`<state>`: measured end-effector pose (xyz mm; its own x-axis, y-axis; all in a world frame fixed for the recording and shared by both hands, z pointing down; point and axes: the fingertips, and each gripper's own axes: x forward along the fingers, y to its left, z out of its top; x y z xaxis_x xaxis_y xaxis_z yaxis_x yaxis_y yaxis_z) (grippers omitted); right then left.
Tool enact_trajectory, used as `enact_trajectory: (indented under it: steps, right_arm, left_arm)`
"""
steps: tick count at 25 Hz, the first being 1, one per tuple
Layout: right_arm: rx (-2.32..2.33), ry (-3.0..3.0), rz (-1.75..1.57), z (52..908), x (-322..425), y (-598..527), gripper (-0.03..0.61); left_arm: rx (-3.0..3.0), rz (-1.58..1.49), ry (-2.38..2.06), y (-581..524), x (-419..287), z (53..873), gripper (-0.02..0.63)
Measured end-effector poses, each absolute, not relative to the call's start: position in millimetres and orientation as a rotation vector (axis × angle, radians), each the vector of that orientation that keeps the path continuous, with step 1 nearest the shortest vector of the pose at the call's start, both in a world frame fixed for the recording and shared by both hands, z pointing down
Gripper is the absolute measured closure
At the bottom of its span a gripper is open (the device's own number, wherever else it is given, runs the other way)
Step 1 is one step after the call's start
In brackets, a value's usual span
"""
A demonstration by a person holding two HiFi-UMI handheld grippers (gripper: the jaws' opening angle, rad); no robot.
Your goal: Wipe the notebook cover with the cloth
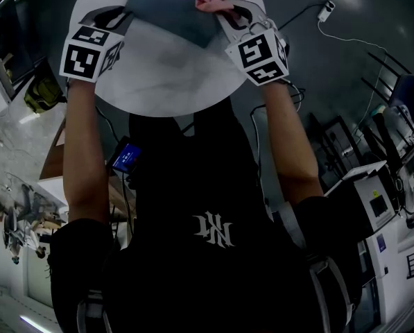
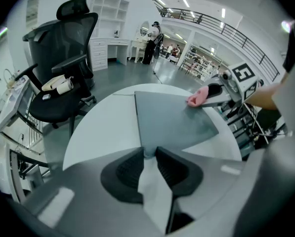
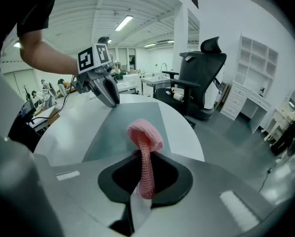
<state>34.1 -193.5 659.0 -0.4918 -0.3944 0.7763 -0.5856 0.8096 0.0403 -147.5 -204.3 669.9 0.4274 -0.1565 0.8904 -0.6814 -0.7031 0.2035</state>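
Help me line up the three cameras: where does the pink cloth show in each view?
Head view: top centre, pink cloth at the right gripper tip.
Left gripper view: upper right, at the notebook far edge.
Right gripper view: centre, clamped between the jaws.
Shared landmark: the grey notebook.

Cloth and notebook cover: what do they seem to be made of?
The cloth looks like pink knitted or crocheted yarn, soft and matte: rows of loops show along it. The notebook cover is grey, smooth, matte with faint sheen; probably coated card or plastic, but that stays open.
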Motion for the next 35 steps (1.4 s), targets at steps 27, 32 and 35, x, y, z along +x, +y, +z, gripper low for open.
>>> enact_trajectory:
  steps: [27,32,35]
  right_arm:
    - [0.538,-2.280,0.213,642.7,-125.1,-258.2,0.549]
    - [0.525,-2.259,0.236,656.6,-130.5,-255.2,0.549]
    - [0.510,-2.257,0.245,656.8,-129.3,-250.6,0.549]
  left_arm:
    - [2.138,1.196,-0.718,-202.9,-145.7,670.0,0.541]
    - [2.137,1.195,-0.715,-203.5,-148.3,672.5,0.541]
    - [2.136,1.198,-0.718,-202.3,-149.2,671.7,0.541]
